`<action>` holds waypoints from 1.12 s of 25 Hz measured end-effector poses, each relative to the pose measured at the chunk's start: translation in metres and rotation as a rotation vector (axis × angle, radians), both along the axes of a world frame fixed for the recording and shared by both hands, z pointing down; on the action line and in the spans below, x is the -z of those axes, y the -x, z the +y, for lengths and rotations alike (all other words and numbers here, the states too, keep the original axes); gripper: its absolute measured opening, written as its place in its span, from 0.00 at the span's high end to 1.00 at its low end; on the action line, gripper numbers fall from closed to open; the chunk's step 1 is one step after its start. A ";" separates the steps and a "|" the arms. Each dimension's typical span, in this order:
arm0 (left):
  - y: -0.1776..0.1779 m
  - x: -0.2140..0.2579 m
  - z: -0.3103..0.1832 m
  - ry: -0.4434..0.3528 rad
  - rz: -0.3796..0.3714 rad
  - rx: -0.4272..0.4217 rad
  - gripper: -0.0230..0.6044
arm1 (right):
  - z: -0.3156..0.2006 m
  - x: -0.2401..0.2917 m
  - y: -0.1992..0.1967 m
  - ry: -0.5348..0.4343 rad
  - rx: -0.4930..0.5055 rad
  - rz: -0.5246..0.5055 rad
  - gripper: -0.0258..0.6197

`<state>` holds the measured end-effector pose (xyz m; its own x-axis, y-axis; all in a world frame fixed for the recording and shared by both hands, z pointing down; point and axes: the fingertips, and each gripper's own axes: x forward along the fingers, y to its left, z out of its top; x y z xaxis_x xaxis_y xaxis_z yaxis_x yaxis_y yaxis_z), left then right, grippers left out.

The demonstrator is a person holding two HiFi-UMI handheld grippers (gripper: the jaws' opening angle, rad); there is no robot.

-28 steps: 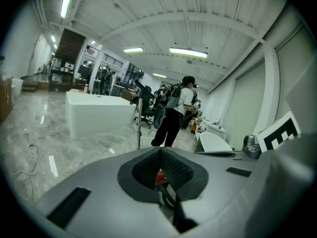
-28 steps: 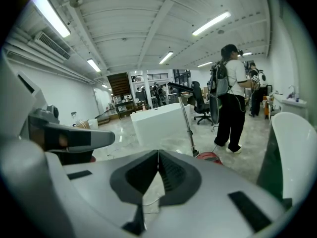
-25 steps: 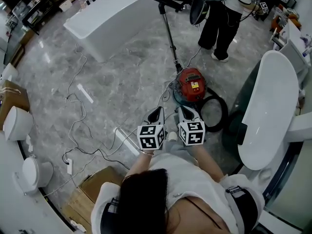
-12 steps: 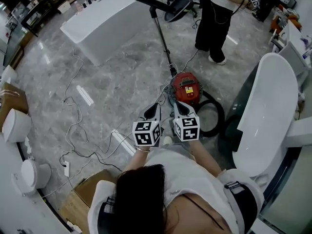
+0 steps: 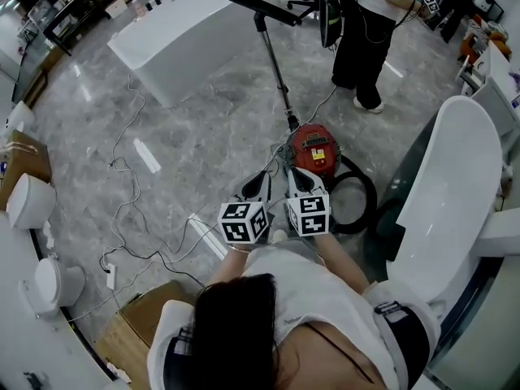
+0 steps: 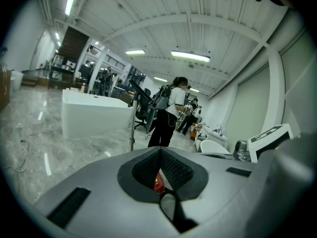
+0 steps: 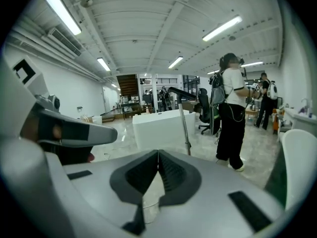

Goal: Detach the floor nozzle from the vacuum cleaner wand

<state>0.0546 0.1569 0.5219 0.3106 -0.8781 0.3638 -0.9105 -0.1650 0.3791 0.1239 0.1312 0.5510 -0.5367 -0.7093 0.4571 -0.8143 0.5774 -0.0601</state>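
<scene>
Head view, stock of the floor.

- **Vacuum cleaner:** a red canister vacuum cleaner (image 5: pixel 315 148) sits mid-floor, with its black hose (image 5: pixel 363 195) looped at its right side.
- **Wand and nozzle:** the wand (image 5: pixel 275 67) stands up from the canister. The floor nozzle (image 5: pixel 262 7) is not yet detached from its top end, and shows as a black bar against the white counter (image 5: pixel 187 31) at the far edge of the floor.
- **Grippers:** the left gripper (image 5: pixel 260 187) and right gripper (image 5: pixel 302 181) are side by side, just short of the canister and well apart from the nozzle. Both gripper views show the fingers clenched on nothing.

Risks, as judged:
- The wand appears to have little support. A pull at the nozzle without the other gripper steadying the tube would likely topple it or drag the canister.
- The clenched fingers must part first, or they will only knock the nozzle.
- Loose cables (image 5: pixel 130 177) cross the left of the floor and the hose lies by the feet, so both could trip the person.
- A bystander (image 5: pixel 361 43) stands near the nozzle, to its right.

Room: the floor is open left of the wand, and a bathtub (image 5: pixel 455 185) closes the right edge.
</scene>
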 end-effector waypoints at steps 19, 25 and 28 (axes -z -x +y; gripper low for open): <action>0.013 0.002 -0.008 -0.022 -0.044 0.052 0.96 | -0.010 0.014 0.001 -0.051 -0.012 -0.004 0.94; 0.016 0.002 -0.025 0.008 -0.029 0.036 0.96 | -0.027 0.030 0.007 -0.070 -0.049 -0.005 0.94; 0.017 0.005 -0.032 0.013 0.001 0.032 0.96 | -0.033 0.033 0.009 -0.069 -0.067 0.014 0.94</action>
